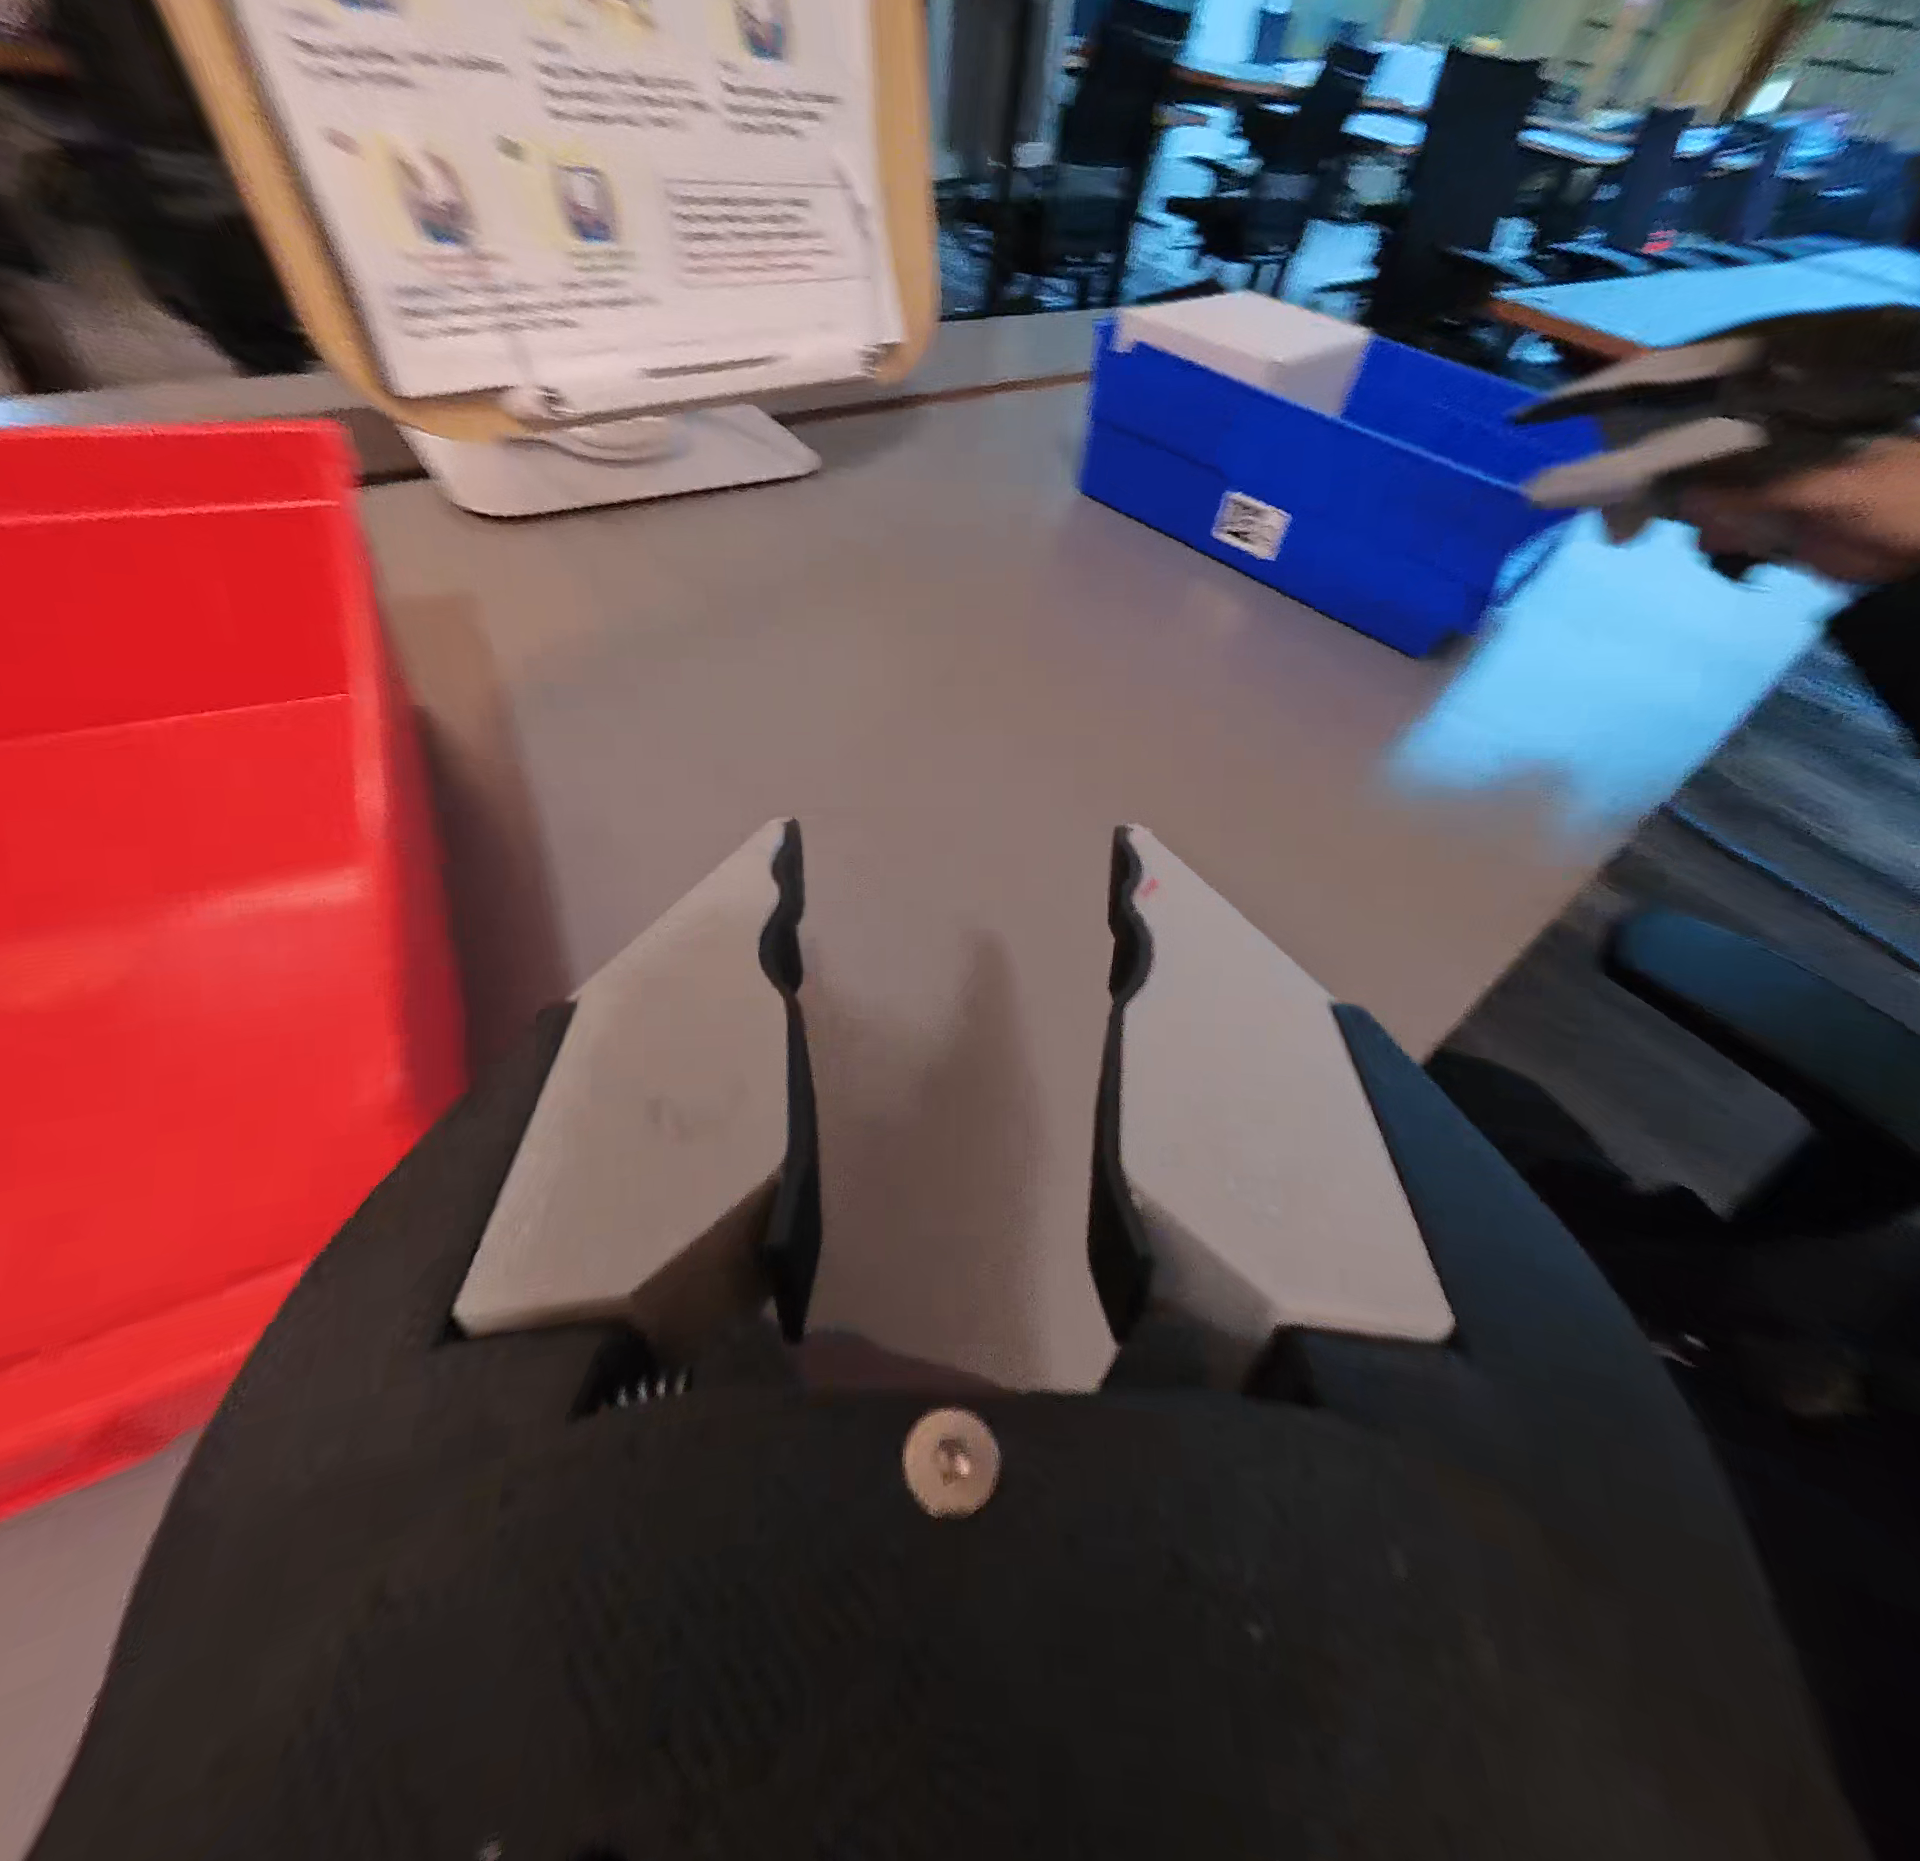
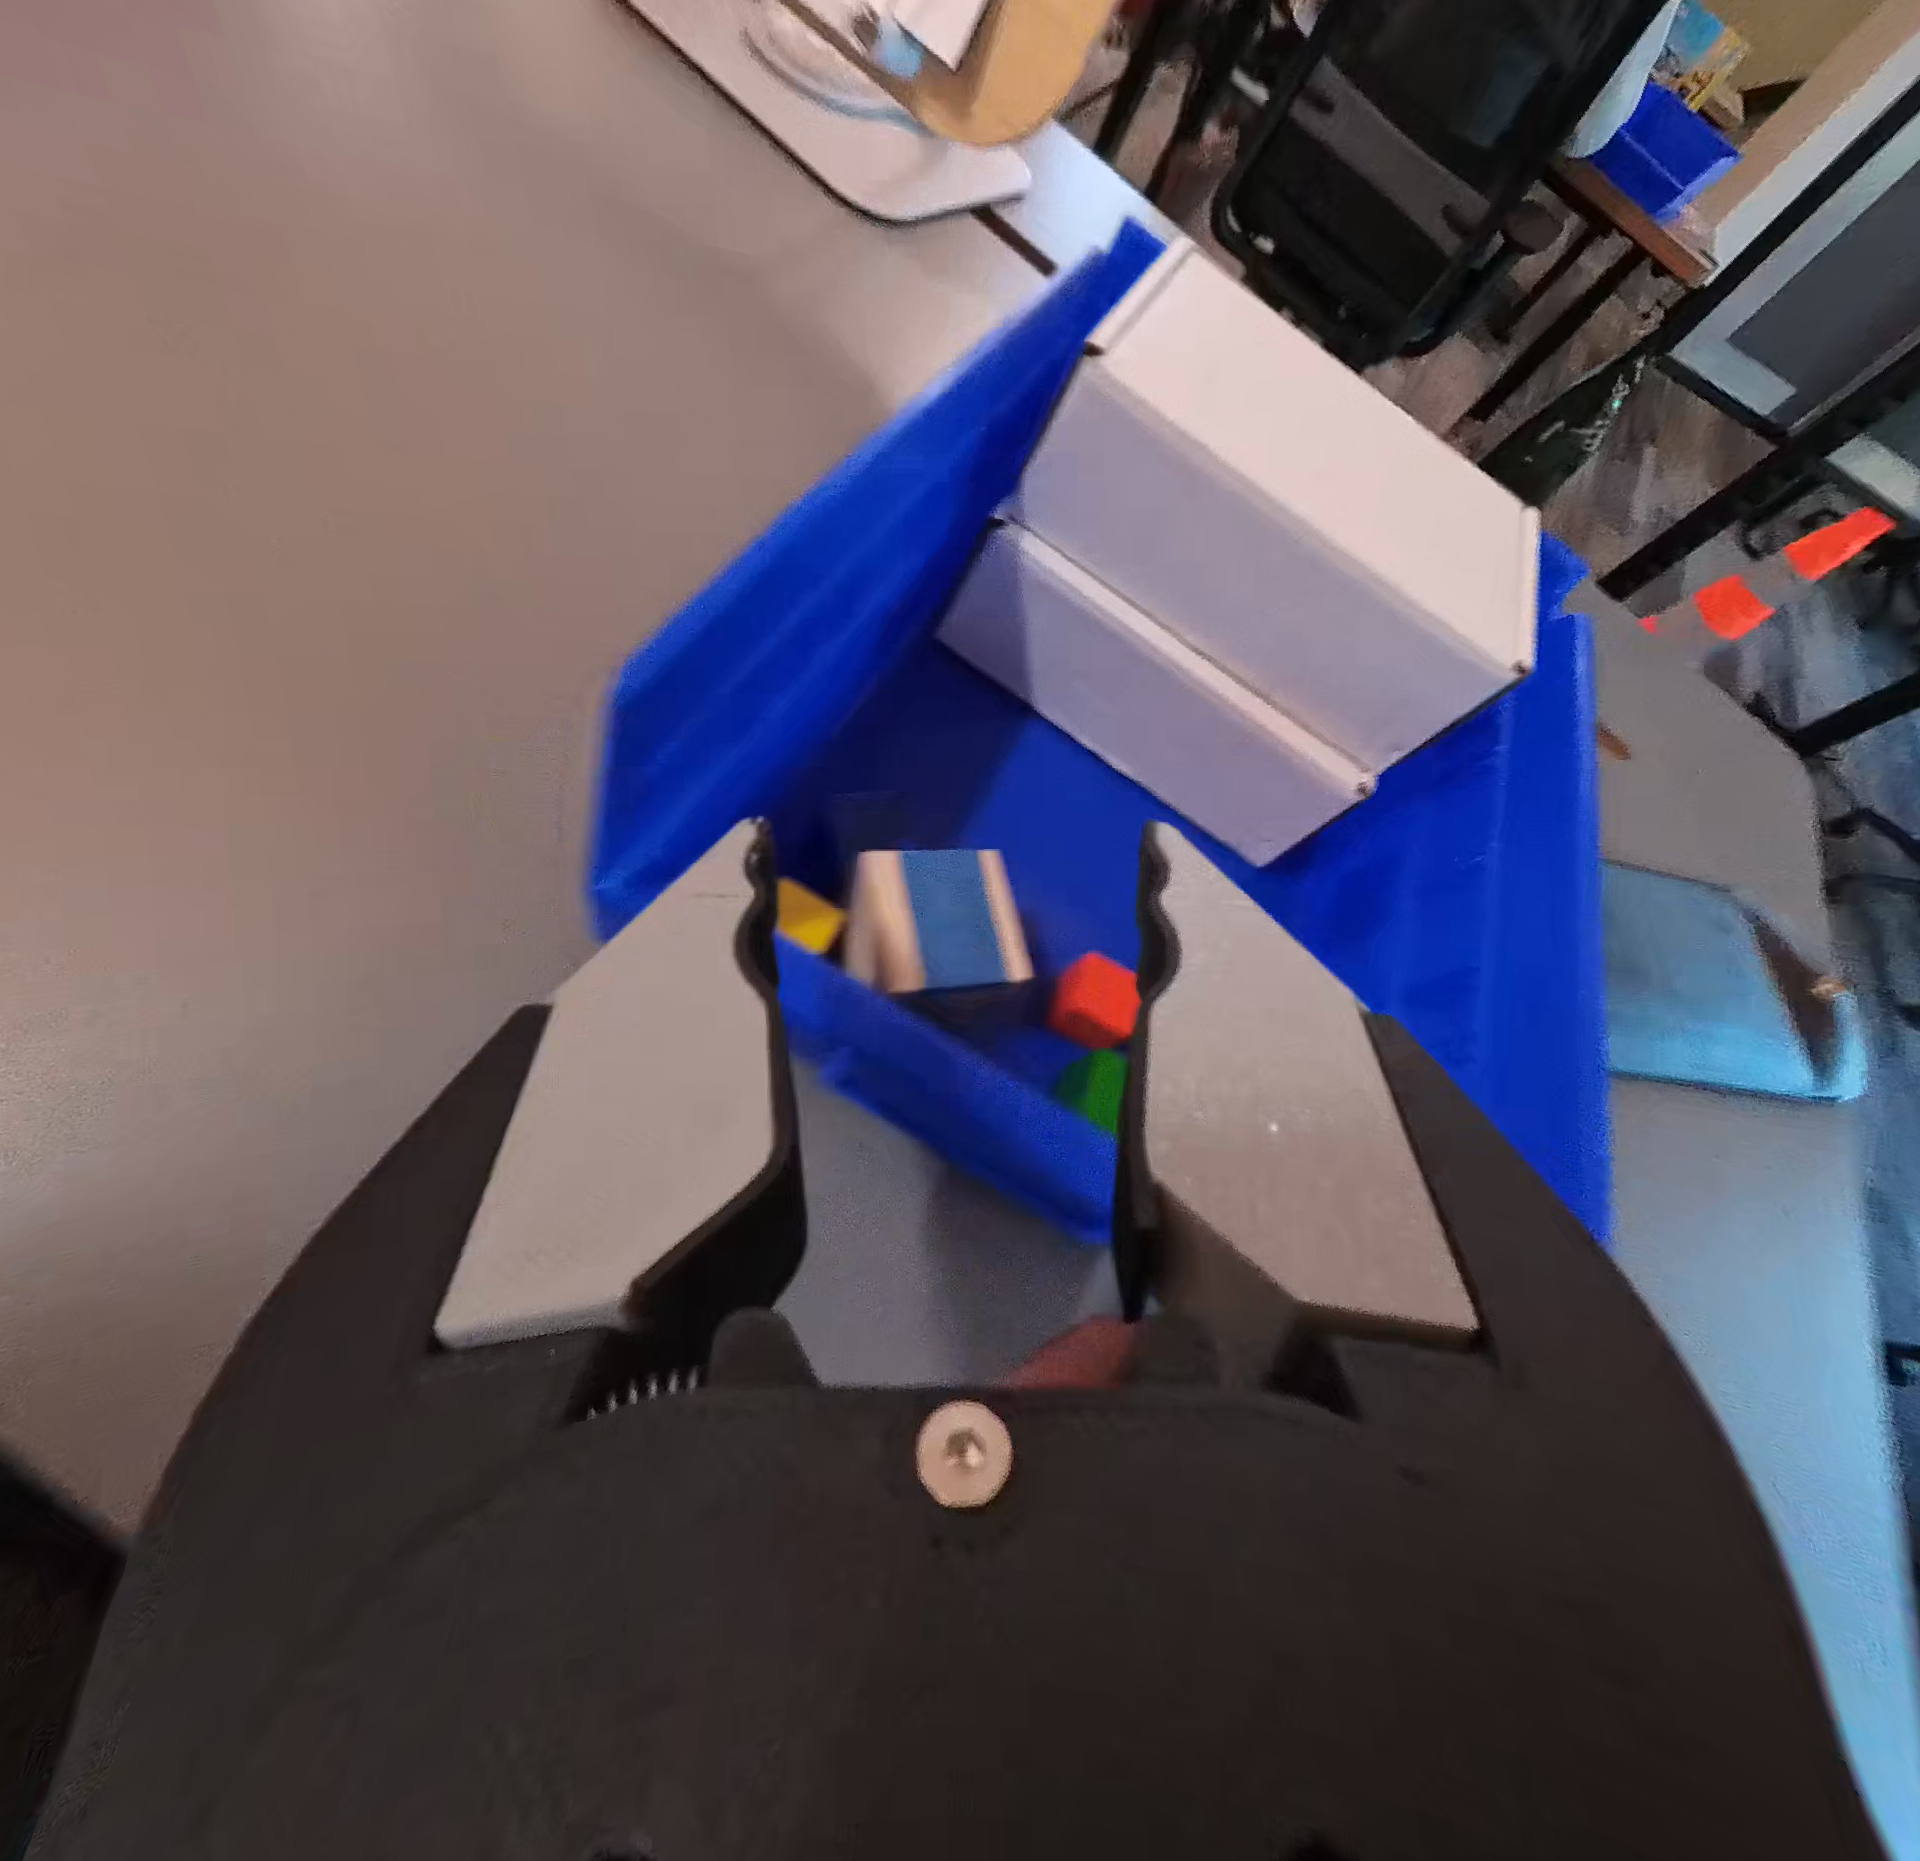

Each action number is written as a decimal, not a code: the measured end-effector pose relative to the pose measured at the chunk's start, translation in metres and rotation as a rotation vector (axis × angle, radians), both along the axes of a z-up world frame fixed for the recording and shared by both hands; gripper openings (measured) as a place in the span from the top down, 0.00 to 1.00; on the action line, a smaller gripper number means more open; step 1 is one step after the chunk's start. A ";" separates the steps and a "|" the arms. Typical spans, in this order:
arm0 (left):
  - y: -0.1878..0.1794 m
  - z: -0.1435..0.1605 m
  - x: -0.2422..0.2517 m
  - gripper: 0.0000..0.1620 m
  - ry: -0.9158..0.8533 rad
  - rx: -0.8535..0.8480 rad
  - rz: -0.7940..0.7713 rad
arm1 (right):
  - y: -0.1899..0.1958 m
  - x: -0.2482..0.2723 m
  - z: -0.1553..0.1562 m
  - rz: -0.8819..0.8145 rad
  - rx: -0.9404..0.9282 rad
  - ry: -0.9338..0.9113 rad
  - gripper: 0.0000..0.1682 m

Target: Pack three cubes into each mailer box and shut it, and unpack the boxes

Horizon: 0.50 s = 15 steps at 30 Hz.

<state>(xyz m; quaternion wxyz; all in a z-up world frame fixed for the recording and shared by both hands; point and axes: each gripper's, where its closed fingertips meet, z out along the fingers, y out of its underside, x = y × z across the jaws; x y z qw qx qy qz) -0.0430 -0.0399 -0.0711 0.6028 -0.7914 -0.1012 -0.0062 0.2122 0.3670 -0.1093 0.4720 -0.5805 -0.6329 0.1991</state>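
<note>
Risk, stacked boxes: We see two white mailer boxes stacked in the far part of the blue bin, the upper one overhanging the lower. We judge that a reach past them could knock the top one askew.
Risk, crowded cubes: The red cube and green cube sit just beside each other in the bin's near part, with a yellow cube to the left and a blue-faced block between. We think a wide closing could catch two at once, or scrape the bin's near wall.
Risk, blur: Both views are smeared, so we cannot place edges finely; a hasty descent may miss.
Right gripper: Its jaws stand well apart and empty, touching nothing, poised above the bin's near part.
Left gripper: Its jaws are also spread with nothing between them, over bare grey table, apart from everything.
Red bin: It stands at the left, near our left gripper; we cannot see inside it.
Instruction stand: It sits far on the table, left of the blue bin, clear of both tools.
Task things: We find the boxes and cubes all in the blue bin at the right.
</note>
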 end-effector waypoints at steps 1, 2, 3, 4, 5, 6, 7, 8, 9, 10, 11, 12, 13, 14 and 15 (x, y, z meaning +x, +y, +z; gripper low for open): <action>-0.008 0.001 -0.007 0.64 0.021 -0.013 0.050 | -0.012 0.004 0.000 -0.001 -0.022 0.029 0.58; -0.017 0.002 -0.017 0.63 0.037 -0.024 0.112 | -0.023 0.007 -0.002 -0.012 -0.039 0.054 0.57; -0.025 0.001 -0.030 0.61 0.055 -0.030 0.192 | -0.032 0.008 -0.004 -0.026 -0.054 0.073 0.54; -0.033 -0.001 -0.045 0.58 0.080 -0.042 0.278 | -0.040 0.007 -0.008 -0.040 -0.071 0.083 0.51; -0.040 -0.007 -0.058 0.54 0.102 -0.067 0.351 | -0.047 0.005 -0.012 -0.058 -0.091 0.088 0.49; -0.043 -0.015 -0.067 0.49 0.107 -0.097 0.398 | -0.052 0.002 -0.017 -0.077 -0.112 0.090 0.49; -0.043 -0.024 -0.074 0.47 0.102 -0.125 0.419 | -0.057 -0.002 -0.021 -0.092 -0.131 0.096 0.49; -0.041 -0.033 -0.080 0.46 0.097 -0.150 0.434 | -0.060 -0.007 -0.023 -0.107 -0.148 0.111 0.50; -0.040 -0.041 -0.088 0.46 0.102 -0.177 0.463 | -0.061 -0.012 -0.023 -0.129 -0.165 0.135 0.50; -0.040 -0.048 -0.098 0.46 0.116 -0.203 0.500 | -0.060 -0.017 -0.023 -0.157 -0.179 0.157 0.50; -0.039 -0.052 -0.107 0.47 0.134 -0.221 0.525 | -0.059 -0.021 -0.023 -0.186 -0.191 0.176 0.50; -0.036 -0.054 -0.114 0.54 0.160 -0.232 0.539 | -0.059 -0.026 -0.026 -0.201 -0.203 0.180 0.50; -0.034 -0.057 -0.121 0.63 0.184 -0.249 0.551 | -0.062 -0.030 -0.030 -0.201 -0.208 0.164 0.49; -0.031 -0.061 -0.126 0.67 0.198 -0.271 0.563 | -0.059 -0.033 -0.036 -0.222 -0.199 0.141 0.48; -0.028 -0.067 -0.129 0.72 0.206 -0.297 0.565 | -0.054 -0.034 -0.041 -0.257 -0.183 0.120 0.47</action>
